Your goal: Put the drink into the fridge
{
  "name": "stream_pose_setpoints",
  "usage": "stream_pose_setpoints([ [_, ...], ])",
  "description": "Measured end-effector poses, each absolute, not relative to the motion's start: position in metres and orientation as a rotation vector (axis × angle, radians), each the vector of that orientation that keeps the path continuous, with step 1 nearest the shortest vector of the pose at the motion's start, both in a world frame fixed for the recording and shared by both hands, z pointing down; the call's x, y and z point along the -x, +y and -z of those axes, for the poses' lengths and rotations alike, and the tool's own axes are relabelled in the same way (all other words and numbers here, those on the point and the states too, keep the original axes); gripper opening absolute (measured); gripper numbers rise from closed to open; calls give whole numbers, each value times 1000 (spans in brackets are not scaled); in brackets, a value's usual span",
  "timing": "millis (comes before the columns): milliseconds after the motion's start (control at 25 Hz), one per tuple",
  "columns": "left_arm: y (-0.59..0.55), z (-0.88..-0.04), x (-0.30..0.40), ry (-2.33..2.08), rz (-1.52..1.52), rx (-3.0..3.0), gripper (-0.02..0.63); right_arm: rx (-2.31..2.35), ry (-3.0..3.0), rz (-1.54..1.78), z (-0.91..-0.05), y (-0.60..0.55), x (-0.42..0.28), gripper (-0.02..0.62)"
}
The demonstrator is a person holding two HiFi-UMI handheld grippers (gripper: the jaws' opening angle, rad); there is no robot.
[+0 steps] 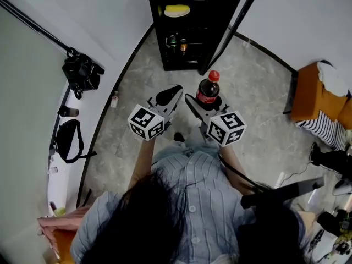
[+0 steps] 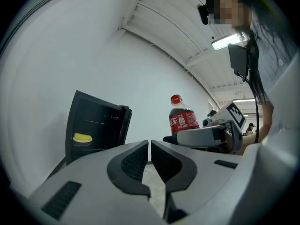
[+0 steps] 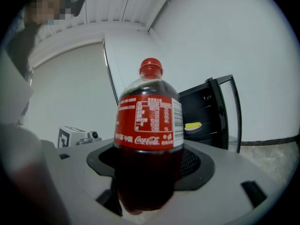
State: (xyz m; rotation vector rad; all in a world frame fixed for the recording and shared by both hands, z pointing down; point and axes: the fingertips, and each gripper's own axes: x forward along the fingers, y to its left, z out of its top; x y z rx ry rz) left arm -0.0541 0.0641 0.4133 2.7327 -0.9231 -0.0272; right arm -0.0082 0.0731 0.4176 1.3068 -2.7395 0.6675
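A cola bottle (image 1: 208,89) with a red cap and red label stands upright between the jaws of my right gripper (image 1: 202,100), which is shut on its dark lower body (image 3: 145,172). The left gripper (image 1: 168,95) hangs beside it, jaws shut with nothing between them (image 2: 149,146). From the left gripper view the bottle (image 2: 183,118) shows to the right, held in the other gripper. The small black fridge (image 1: 192,26) stands ahead on the floor with its door (image 1: 236,15) swung open to the right; a yellow item on a plate (image 1: 177,10) sits on its top shelf.
Cans or small bottles (image 1: 177,44) stand on a lower fridge shelf. A camera on a stand (image 1: 81,73) and a black bag (image 1: 69,139) lie at the left wall. An orange seat (image 1: 316,95) and cables sit at the right. Grey stone floor (image 1: 264,120) spreads before the fridge.
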Motion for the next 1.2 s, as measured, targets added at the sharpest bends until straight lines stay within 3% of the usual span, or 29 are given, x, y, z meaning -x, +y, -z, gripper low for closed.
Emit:
stream_pose_setpoints([
  [400, 49, -425, 36, -900, 44, -2696, 8, -1295, -2690, -667, -432, 49, -3, 307],
  [760, -32, -422, 53, -1035, 108, -2625, 8, -1135, -2805, -667, -430, -26, 9, 307],
  [1200, -135, -428, 43, -1142, 41, -2560, 8, -1120, -2824, -758, -437, -145, -25, 307],
])
